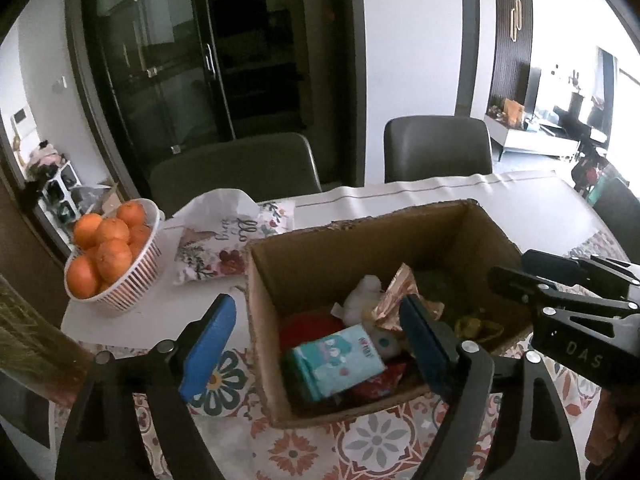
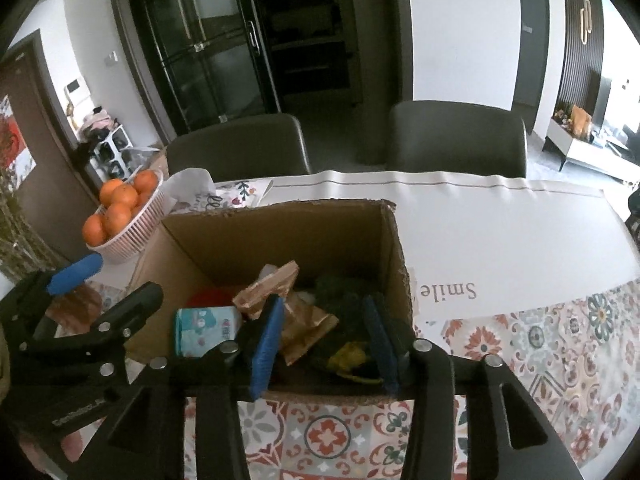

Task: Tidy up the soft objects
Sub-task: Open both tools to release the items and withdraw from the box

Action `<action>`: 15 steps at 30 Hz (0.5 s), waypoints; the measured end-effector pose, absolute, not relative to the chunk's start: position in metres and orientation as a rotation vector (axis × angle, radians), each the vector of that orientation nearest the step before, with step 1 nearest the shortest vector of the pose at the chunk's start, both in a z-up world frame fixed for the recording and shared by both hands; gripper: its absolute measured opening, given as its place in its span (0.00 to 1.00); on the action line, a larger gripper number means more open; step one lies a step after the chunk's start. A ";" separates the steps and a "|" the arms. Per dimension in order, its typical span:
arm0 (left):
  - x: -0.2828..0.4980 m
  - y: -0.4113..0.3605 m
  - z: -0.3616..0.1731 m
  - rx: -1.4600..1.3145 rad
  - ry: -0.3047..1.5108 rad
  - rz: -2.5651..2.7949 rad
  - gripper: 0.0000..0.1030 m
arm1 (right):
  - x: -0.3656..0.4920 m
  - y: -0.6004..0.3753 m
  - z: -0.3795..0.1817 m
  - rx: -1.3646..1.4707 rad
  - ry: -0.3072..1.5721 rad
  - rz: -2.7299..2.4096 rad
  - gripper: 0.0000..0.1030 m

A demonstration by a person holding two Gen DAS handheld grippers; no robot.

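Over the patterned tablecloth (image 2: 540,344), the left gripper (image 1: 316,344) and right gripper (image 2: 324,344) both hover spread and empty at the near rim of the cardboard box (image 1: 472,232). Inside lie a pale blue tissue pack (image 1: 336,360), a white plush toy (image 1: 364,296) and crumpled gold wrapping (image 2: 272,284). Beyond, left, stands a basket of oranges (image 1: 132,280).

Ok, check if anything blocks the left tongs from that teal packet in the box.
Nothing visible does. The left tongs hang open just above the cardboard box, and the teal packet lies uncovered on top near the box's near-left corner. A gold wrapper and a white plush sit behind it, not over it.
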State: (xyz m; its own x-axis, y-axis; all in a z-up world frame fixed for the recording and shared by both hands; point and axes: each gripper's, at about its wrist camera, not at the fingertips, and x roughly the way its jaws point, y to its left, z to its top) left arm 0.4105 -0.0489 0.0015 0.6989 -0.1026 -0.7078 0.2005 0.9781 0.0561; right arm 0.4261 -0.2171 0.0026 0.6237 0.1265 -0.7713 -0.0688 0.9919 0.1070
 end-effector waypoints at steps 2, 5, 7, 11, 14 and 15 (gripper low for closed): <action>0.406 -0.047 0.005 0.136 0.765 -0.151 0.85 | 0.421 -0.216 0.006 0.064 0.881 0.105 0.50; 0.397 -0.044 0.012 0.140 0.737 -0.134 0.88 | 0.410 -0.214 0.012 0.055 0.863 0.103 0.52; 0.389 -0.041 0.017 0.141 0.719 -0.126 0.90 | 0.402 -0.214 0.017 0.053 0.847 0.105 0.52; 0.369 -0.039 0.026 0.138 0.680 -0.117 0.92 | 0.380 -0.213 0.027 0.040 0.808 0.090 0.55; 0.351 -0.038 0.033 0.139 0.649 -0.113 0.93 | 0.361 -0.211 0.037 0.018 0.774 0.079 0.56; 0.345 -0.037 0.036 0.137 0.639 -0.111 0.94 | 0.356 -0.210 0.039 0.013 0.765 0.075 0.58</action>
State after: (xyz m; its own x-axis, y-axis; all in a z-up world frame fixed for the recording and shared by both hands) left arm 0.3448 -0.0373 0.0360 0.7975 -0.0606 -0.6003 0.1449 0.9850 0.0932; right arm 0.3561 -0.2104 0.0394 0.7190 0.0722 -0.6912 -0.0629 0.9973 0.0388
